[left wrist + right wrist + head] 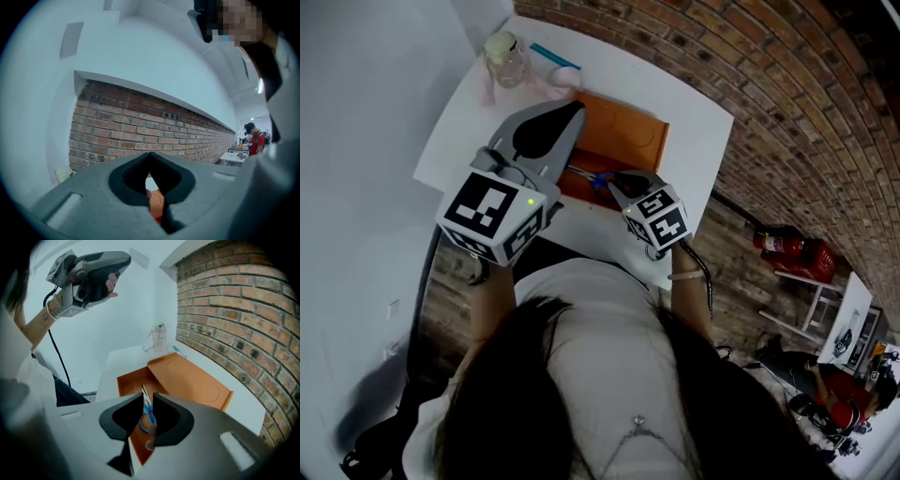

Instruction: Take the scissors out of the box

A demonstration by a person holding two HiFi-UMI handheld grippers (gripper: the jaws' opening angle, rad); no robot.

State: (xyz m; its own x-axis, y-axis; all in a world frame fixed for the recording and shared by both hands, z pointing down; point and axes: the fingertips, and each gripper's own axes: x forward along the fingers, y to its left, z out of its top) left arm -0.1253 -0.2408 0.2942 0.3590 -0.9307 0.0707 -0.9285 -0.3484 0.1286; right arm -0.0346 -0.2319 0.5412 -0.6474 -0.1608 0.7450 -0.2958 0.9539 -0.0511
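Note:
An orange box [577, 190] stands open on the white table [684, 112], its lid [623, 131] folded back flat. Inside lie scissors [596, 180] with blue handles. My right gripper [615, 182] tilts down over the box's near end. In the right gripper view, its jaws [147, 398] stand a narrow gap apart. The scissors [148, 414] show through that gap on the box [129, 380] floor, untouched by the pads. My left gripper [572, 109] is held high and level above the table, also seen in the right gripper view [123, 259]. It is shut [150, 154], with nothing in it.
A lidded jar [506, 58], a teal stick [554, 56] and a pale pink object [551, 86] sit at the table's far left corner. A brick wall [769, 103] runs along the table's far side. A red object [792, 248] lies on the floor at right.

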